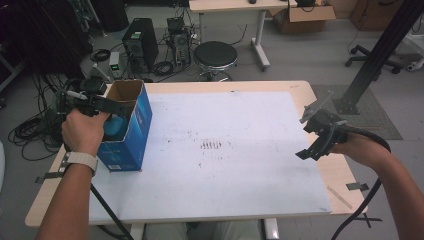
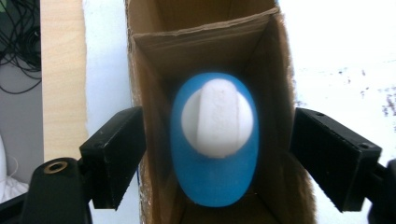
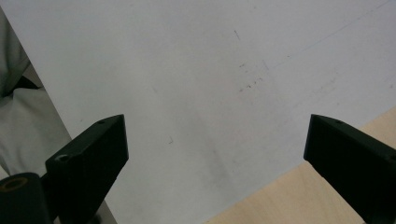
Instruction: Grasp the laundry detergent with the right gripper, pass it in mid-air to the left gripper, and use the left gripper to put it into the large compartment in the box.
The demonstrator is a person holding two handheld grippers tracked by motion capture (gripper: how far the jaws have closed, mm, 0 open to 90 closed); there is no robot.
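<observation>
Seen from above: a pale table (image 1: pixel 320 172) covered by a white mat (image 1: pixel 225 150), with a tall blue cardboard box (image 1: pixel 131 131) standing open-topped at the near left. Inside the box, low down, a blue egg-shaped object (image 2: pixel 215 172) with a white round cap or knob (image 2: pixel 217 117) on top, loose between the brown walls and touching neither jaw. Left gripper (image 1: pixel 112 106) poised over the box mouth, pointing down into it, jaws parted to straddle the box from outside, one at each wall, nothing clamped; left hand (image 1: pixel 82 131) wrapped round the handle beside the box's left wall, forearm running in from the near edge. Right gripper (image 1: pixel 312 150) hovering at the far right edge of the mat, tilted down toward bare white surface, jaws spread wide and empty, wrist bent inward. Blue object probably light, smooth moulded plastic, stiff but slippery on its rounded flanks; safest grip likely across the raised white ridge on top. Box itself light and easily tipped or crushed, best steadied by its walls.
</observation>
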